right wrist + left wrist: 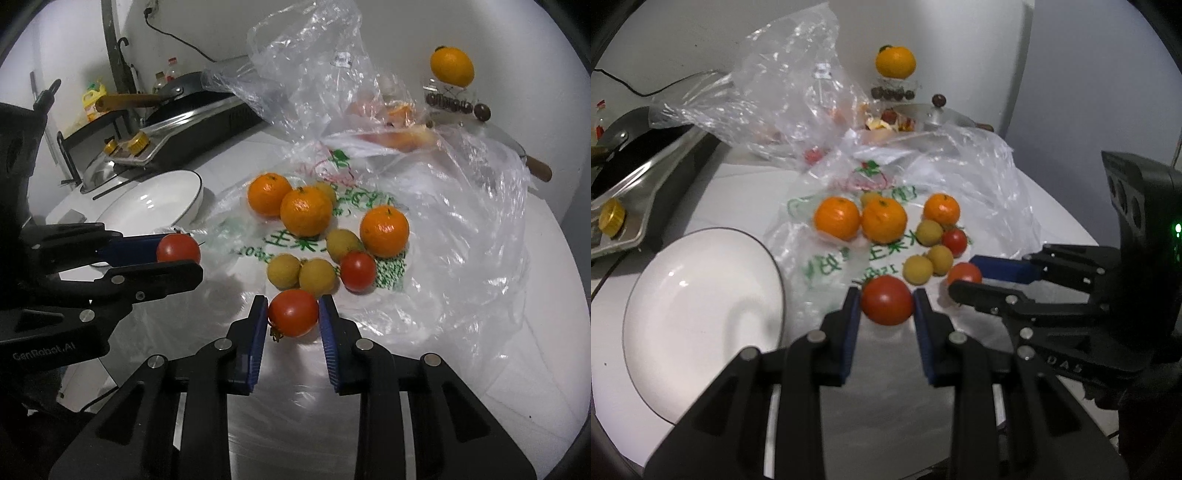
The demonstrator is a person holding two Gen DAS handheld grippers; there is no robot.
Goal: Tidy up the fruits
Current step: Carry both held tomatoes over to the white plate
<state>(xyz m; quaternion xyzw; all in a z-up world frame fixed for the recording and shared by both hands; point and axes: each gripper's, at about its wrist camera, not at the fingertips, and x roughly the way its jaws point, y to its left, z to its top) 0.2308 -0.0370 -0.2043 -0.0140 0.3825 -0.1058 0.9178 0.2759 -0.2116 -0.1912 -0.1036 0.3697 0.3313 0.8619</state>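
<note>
Honestly barely started: white plate [701,306] empty, most fruit sitting on the plastic bag [461,236] on a white counter [554,350], stove [192,129] and pan [177,86] behind. Three oranges [306,210], few small yellow fruits [318,277], one loose tomato [357,270]. Left gripper [887,301] clamped on a tomato [887,300], right gripper [293,314] clamped on another tomato [293,312].

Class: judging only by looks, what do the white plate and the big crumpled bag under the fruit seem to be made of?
White plate: probably glazed ceramic; glossy, with bright highlights and a thin dark rim line.
Bag: thin clear plastic film; see-through, crinkled, shiny creases, green print on it.
</note>
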